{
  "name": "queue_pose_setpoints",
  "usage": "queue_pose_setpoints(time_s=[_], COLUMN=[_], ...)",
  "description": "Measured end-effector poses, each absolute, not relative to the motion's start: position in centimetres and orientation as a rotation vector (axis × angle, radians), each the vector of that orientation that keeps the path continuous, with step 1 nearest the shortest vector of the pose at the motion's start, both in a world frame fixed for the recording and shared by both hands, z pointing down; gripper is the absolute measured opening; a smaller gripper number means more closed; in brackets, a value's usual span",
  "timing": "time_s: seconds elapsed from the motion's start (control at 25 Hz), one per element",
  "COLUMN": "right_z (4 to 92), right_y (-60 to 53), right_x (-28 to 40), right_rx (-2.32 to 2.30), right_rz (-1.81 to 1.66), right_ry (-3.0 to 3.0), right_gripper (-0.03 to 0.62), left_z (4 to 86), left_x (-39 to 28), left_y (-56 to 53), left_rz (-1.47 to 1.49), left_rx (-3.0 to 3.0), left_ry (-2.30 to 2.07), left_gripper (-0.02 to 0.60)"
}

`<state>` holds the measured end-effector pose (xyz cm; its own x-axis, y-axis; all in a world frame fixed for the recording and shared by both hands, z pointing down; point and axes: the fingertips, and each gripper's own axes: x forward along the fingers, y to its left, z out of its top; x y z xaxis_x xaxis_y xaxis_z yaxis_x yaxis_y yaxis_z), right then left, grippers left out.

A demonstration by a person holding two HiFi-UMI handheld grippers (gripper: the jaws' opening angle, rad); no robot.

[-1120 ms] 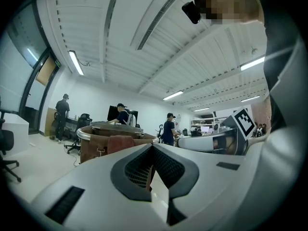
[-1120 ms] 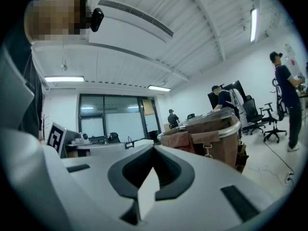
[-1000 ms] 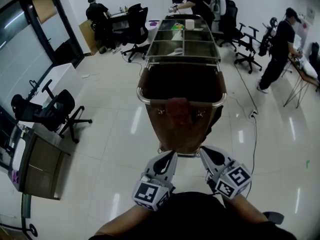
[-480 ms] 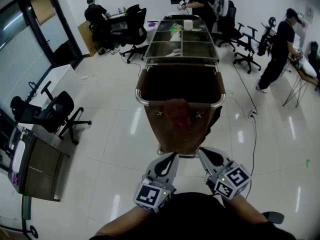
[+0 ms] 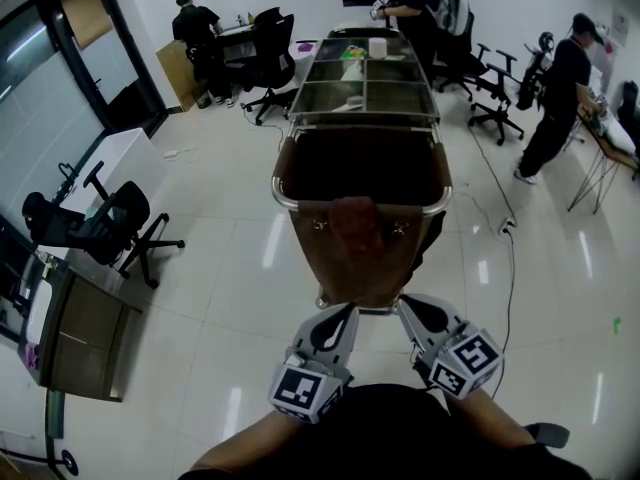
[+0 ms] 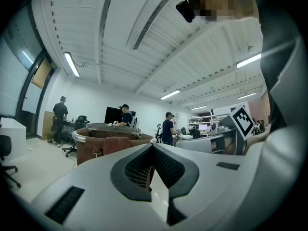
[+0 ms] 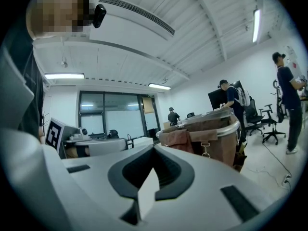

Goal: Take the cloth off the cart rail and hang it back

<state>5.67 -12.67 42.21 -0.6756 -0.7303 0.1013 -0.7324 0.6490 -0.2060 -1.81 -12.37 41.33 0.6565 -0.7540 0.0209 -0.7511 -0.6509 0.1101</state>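
Brown cloth (image 5: 352,226) drapes the cart rail (image 5: 300,207); only gripper views show left tool (image 6: 153,146) and right tool (image 7: 154,149) closed, empty.

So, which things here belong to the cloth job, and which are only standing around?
Belongs to the job: cloth, hanging on the cart rail; left gripper and right gripper, both shut and empty.

Standing around: black office chair, floor cable, cart's top trays, people in the background.

Bright, even light comes from ceiling strip lights (image 6: 72,64). The glossy floor (image 5: 250,258) shows long white glare streaks. Every view bows at its edges, with black corners. Close to the lens, the left gripper (image 6: 153,146) and right gripper (image 7: 154,146) look soft.
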Motion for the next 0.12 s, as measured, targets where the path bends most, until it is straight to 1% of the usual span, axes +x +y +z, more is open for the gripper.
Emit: queue_pose_setpoints(time_s=[0.12], right_z=[42.26], right_y=[-12.57], right_x=[5.66], right_rx=[1.258], right_rz=[0.357], right_ry=[-2.846], right_gripper=[0.009], left_z=[41.34], left_x=[-1.73], left_y=[-12.31], left_rz=[-0.041], left_rx=[2.764], left_ry=[-1.258], left_gripper=[0.0])
